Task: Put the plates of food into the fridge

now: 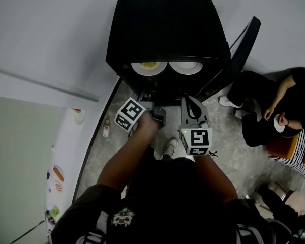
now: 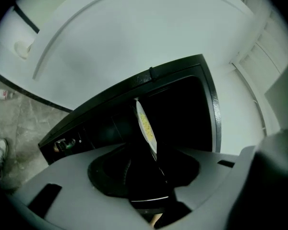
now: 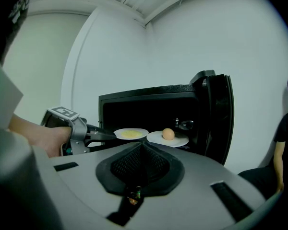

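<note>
Speckled grey floor (image 1: 244, 161) underfoot. A person (image 1: 279, 105) in black sits off to my right. A small bottle (image 1: 106, 131) lies beside the white wall (image 1: 40, 34).

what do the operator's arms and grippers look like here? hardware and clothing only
The left gripper and right gripper match: grey moulded bodies, black claw pads, each with a white marker cube printed with black squares. No cables show. The person's arms are bare below the short sleeves of a dark shirt with a pale print.
</note>
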`<state>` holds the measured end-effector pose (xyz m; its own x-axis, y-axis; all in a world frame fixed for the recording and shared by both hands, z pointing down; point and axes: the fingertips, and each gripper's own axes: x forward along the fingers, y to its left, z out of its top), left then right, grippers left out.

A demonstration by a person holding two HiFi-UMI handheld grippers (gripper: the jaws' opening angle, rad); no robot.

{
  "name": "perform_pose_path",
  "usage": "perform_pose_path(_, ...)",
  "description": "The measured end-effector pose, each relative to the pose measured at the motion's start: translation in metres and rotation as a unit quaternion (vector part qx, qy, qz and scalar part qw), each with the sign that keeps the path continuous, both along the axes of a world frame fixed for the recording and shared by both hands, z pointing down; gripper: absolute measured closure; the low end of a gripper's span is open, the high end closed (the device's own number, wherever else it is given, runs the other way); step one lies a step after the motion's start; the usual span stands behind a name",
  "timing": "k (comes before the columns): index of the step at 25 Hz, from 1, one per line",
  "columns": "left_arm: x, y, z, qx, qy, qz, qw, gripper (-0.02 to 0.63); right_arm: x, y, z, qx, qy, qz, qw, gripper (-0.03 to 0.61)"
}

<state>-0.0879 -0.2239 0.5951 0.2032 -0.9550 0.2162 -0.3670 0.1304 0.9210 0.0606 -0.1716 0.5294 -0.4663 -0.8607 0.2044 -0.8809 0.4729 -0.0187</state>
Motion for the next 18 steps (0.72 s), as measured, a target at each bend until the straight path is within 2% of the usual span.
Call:
perform_pose_path(4, 0.004, 0.025, -0.017, 0.032, -0.075, 0.031, 0.9962, 0.446, 0.004, 0.006, -0.003, 0.003, -0.002, 0.001, 1.0, 0.554)
perform_pose_path(7, 0.009, 0.04, -0.035, 0.068, -0.15, 0.06, 0.9845, 0.457, 0.005, 0.011, -0.006, 0.007, -0.002, -0.001, 1.0, 0.554)
perform_pose_path(11, 0.021, 0.056, -0.068, 0.125, -0.261, 0.102, 0.9518, 0.518, 0.003, 0.018, -0.014, 0.02, -0.006, -0.008, 1.0, 0.554)
perform_pose_path(14, 0.031, 0.065, -0.088, 0.161, -0.302, 0.124, 0.9314, 0.569, 0.004, 0.021, -0.02, 0.029, -0.009, -0.012, 0.999, 0.554)
perform_pose_path(16, 0.036, 0.069, -0.098, 0.18, -0.326, 0.132, 0.9185, 0.582, 0.004, 0.023, -0.027, 0.037, -0.015, -0.014, 0.999, 0.554)
perform_pose_path(18, 0.043, 0.074, -0.109, 0.197, -0.36, 0.142, 0.9007, 0.591, 0.004, 0.026, -0.033, 0.041, -0.022, -0.014, 0.999, 0.554)
